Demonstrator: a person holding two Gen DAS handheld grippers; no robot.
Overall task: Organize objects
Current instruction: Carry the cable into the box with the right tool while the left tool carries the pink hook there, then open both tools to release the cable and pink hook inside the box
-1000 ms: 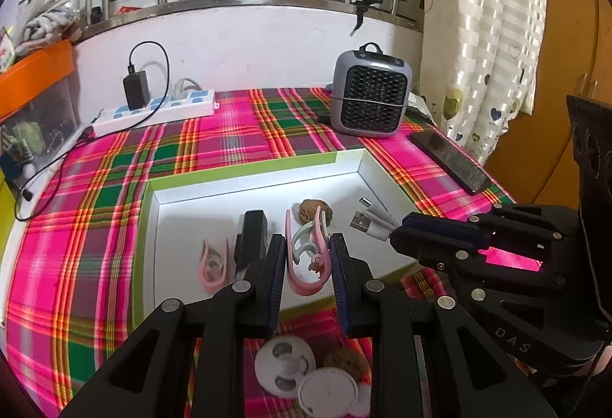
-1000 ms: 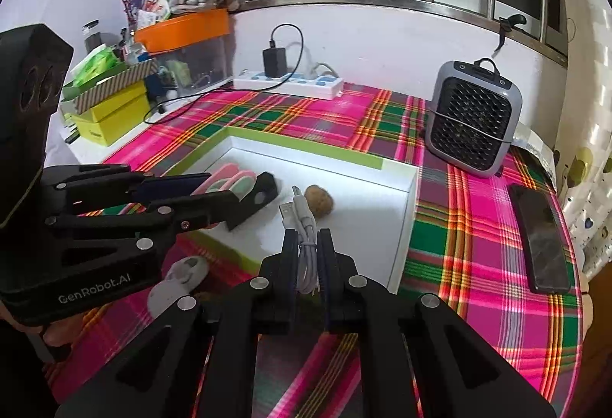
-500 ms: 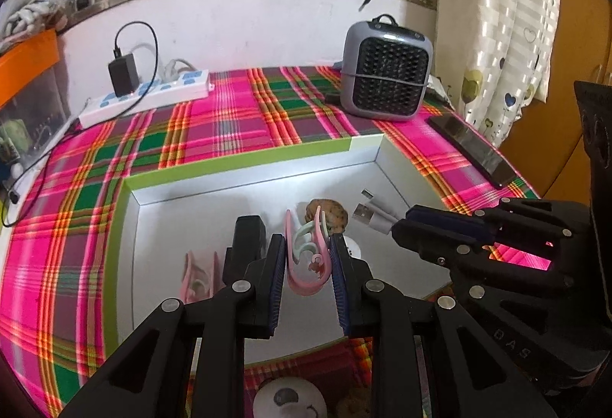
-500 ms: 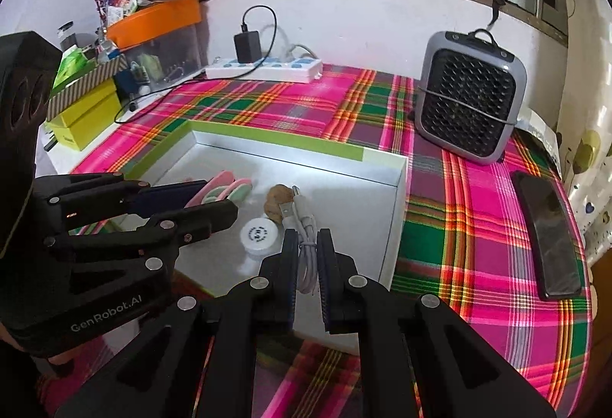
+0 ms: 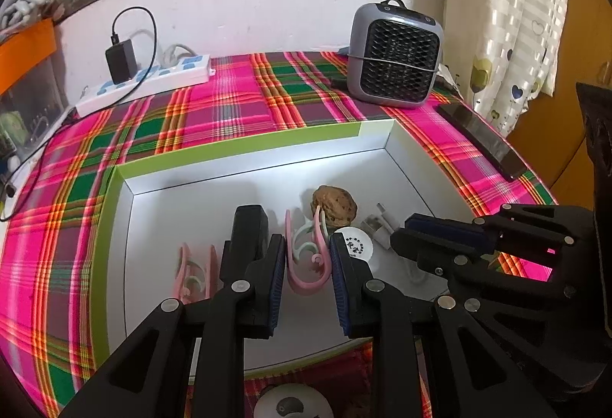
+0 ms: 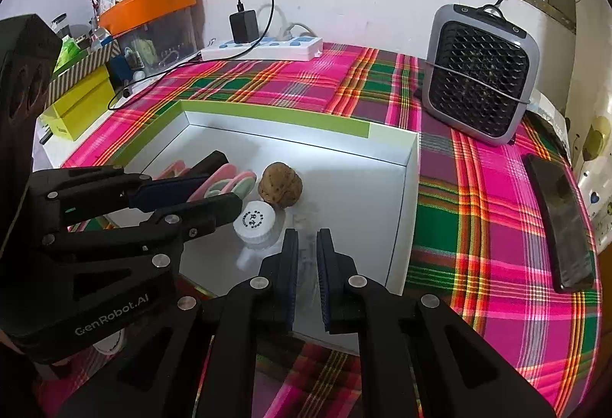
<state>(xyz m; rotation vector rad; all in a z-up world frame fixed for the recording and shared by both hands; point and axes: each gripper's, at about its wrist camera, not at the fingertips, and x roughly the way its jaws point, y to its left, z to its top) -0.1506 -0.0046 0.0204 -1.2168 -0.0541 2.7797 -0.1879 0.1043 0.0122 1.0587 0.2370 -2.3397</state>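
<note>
- Left gripper (image 5: 308, 274) fingers clenched on a pink clip (image 5: 306, 257) over the white tray (image 5: 244, 165).
- Right gripper (image 6: 306, 265) fingers slightly parted; the cable (image 6: 306, 253) between them is blurred.

"GenRobot.AI" is printed in pale letters on the black body of the left gripper (image 6: 225, 204), seen from the right wrist view. The white bottle cap (image 6: 254, 221) inside the box carries small dark printed characters, too small to read. No other lettering is legible.
</note>
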